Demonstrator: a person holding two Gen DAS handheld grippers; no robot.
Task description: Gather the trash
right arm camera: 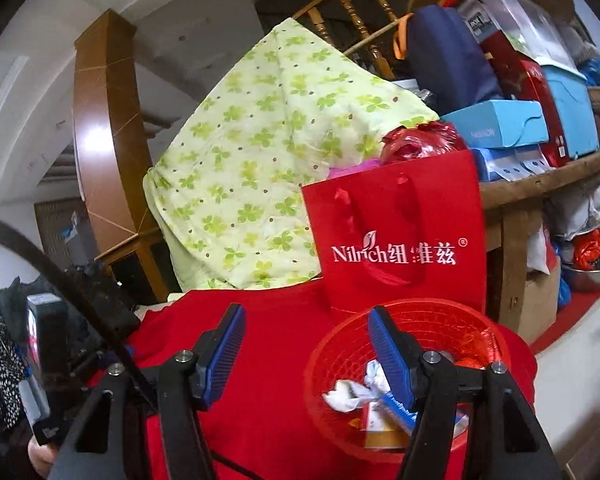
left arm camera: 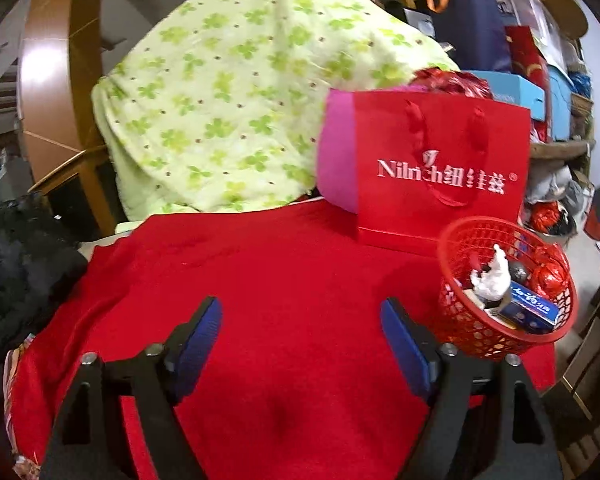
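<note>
A red mesh basket (left arm camera: 480,332) stands at the right edge of the red cloth (left arm camera: 280,264). In it lie a crumpled white tissue (left arm camera: 492,276), a blue box (left arm camera: 532,312) and red foil wrappers (left arm camera: 548,272). My left gripper (left arm camera: 300,320) hovers over the bare cloth to the basket's left, open, with nothing between its blue pads. In the right wrist view the basket (right arm camera: 324,364) sits just below and right of my right gripper (right arm camera: 306,332), whose right finger (right arm camera: 388,356) overlaps its rim. That gripper is open and holds nothing. The tissue (right arm camera: 348,396) shows inside.
A red paper gift bag (left arm camera: 440,152) stands upright right behind the basket. A green clover quilt (left arm camera: 228,100) is heaped behind the cloth against wooden railings. Stacked boxes (right arm camera: 520,120) fill a shelf at the right. Dark clothing (left arm camera: 16,264) lies left, and a black cable (right arm camera: 80,288) crosses there.
</note>
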